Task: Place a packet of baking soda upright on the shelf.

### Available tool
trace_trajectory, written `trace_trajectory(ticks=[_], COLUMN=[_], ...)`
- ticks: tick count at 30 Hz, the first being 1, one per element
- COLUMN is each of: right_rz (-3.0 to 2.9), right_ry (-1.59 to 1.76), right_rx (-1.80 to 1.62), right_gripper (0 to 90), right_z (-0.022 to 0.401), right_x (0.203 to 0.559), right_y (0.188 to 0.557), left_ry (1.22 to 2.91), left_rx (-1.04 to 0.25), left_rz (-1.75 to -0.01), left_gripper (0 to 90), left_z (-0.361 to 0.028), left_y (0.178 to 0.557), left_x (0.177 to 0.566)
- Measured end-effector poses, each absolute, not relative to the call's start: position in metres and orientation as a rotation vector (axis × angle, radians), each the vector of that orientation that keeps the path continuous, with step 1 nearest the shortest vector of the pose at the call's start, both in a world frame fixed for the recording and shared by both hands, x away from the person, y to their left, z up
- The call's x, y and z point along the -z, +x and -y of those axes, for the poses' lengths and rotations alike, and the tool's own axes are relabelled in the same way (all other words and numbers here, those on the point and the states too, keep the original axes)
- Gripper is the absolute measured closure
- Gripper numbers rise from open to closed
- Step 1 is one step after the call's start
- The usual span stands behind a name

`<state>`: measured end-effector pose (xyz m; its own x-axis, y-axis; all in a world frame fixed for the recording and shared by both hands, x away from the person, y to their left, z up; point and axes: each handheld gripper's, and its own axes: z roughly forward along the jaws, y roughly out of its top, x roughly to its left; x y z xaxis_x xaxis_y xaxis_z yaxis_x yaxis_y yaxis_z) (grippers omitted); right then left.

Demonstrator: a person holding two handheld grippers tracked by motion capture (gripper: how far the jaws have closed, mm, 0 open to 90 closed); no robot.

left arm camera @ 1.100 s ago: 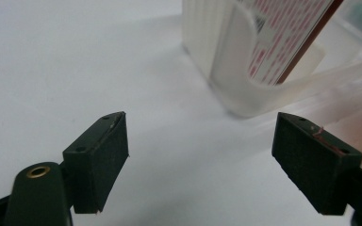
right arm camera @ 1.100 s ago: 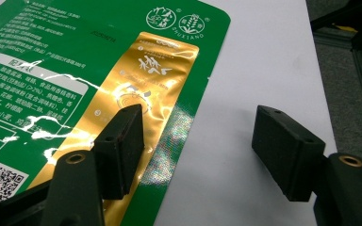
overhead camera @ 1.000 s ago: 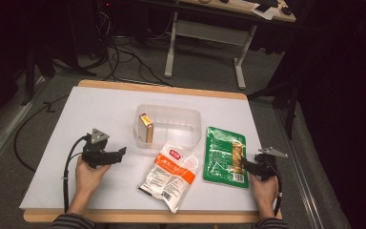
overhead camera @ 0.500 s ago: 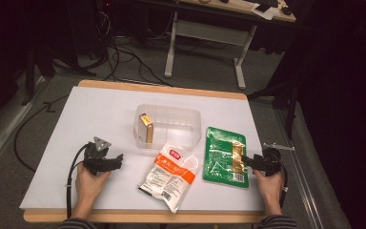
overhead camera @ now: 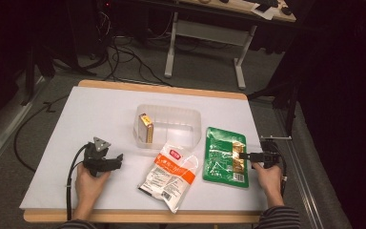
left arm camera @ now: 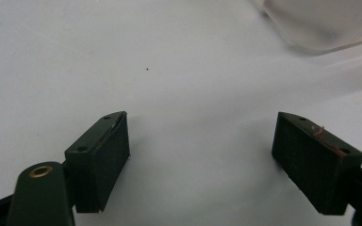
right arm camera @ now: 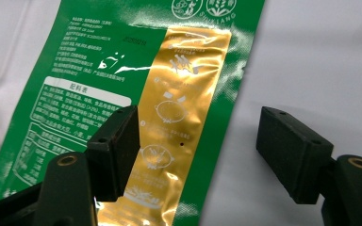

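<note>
A green-and-gold packet (overhead camera: 226, 156) lies flat on the white table (overhead camera: 100, 114), right of a clear tub (overhead camera: 169, 125). The right gripper (overhead camera: 246, 156) hovers at its edge — jaws wide, just opened, gripping nothing. The left gripper (overhead camera: 117, 159) rests wide open over bare table.

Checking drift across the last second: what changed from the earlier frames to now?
The left gripper sank toward the table and now rests low, jaws open on nothing. The right gripper edged a little outward along the right rim of the green packet, its jaws have just been opening, nothing gripped. The green packet, white-and-orange packet and clear tub with its small box stayed put.
</note>
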<state>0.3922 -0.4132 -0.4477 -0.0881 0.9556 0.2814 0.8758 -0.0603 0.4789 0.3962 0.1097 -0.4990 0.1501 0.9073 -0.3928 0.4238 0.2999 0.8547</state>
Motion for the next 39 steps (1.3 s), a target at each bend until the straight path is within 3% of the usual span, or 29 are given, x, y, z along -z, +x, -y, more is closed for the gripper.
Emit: trace_trajectory(ticks=[21, 27, 39], right_rz=[-2.079, -2.037, -2.141], right_ry=[2.227, 2.312, 2.235], right_rx=[-0.877, -1.075, -1.026], right_gripper=[25.7, 28.4, 36.2], right_z=[0.408, 0.419, 0.407], right_x=[0.448, 0.454, 0.453], right_y=[0.409, 0.406, 0.408], left_ry=[1.303, 1.302, 1.302], left_rx=[-0.549, -0.549, -0.549], left_rz=[-1.459, -1.459, -1.459], left_gripper=[20.0, 20.0, 20.0], left_z=[-0.110, -0.110, -0.110], left_y=[0.396, 0.396, 0.396], left_x=[0.499, 0.499, 0.499])
